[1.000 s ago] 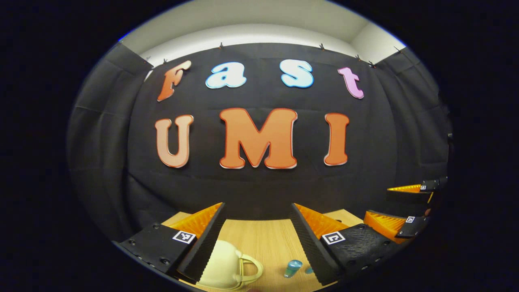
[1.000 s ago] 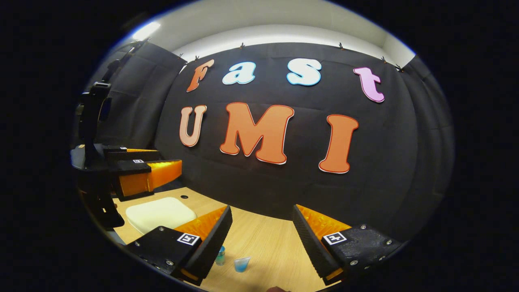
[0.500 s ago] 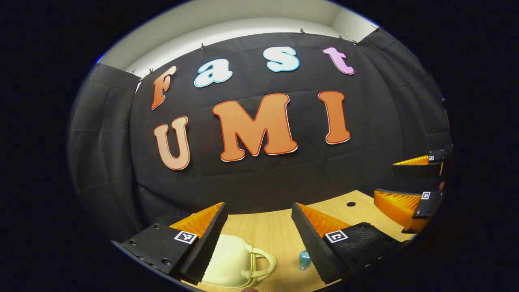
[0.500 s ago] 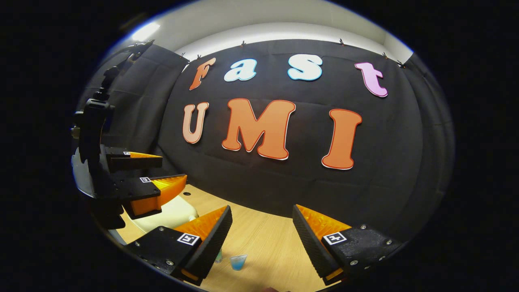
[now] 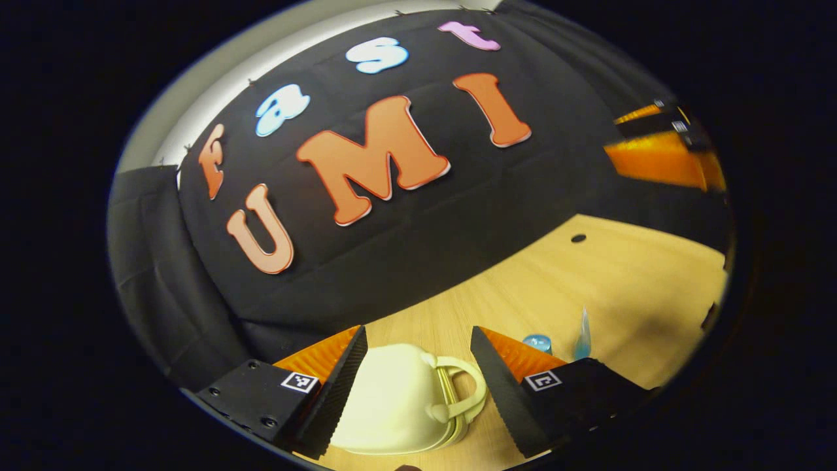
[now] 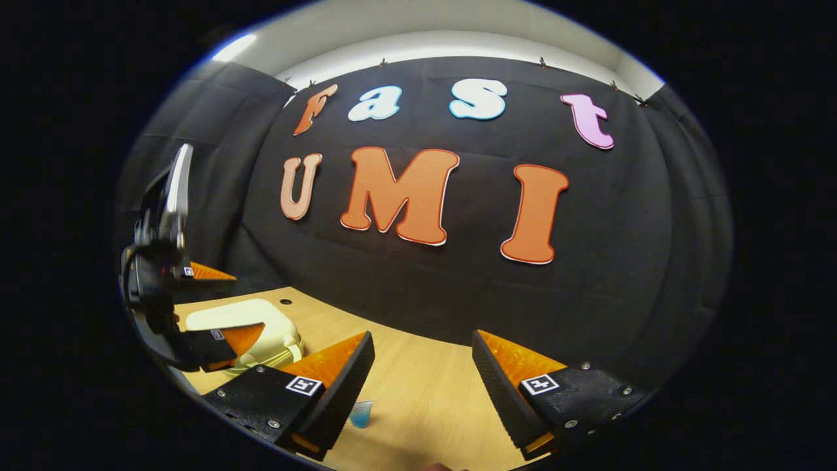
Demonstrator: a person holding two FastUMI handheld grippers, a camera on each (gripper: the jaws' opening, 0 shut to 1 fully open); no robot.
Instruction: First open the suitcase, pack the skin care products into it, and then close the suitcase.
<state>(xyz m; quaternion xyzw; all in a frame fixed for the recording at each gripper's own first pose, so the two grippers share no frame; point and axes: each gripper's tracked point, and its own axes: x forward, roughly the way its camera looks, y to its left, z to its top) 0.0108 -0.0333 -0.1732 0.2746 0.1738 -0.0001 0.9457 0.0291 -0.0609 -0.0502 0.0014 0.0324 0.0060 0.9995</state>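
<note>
While lying shut, cream suitcase (image 5: pixel 399 405) shows its handle (image 5: pixel 465 392).

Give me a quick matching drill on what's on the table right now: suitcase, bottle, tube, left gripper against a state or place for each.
Things:
1. suitcase
2. bottle
3. tube
4. left gripper

States or places:
A. open, fingers on either side of the suitcase
B. closed, cream, lying flat on the table
C. blue cap, peeking past the gripper's finger
D. clear, standing upright with its thin end up

Pairs: 1-B, 2-C, 3-D, 4-A
</note>
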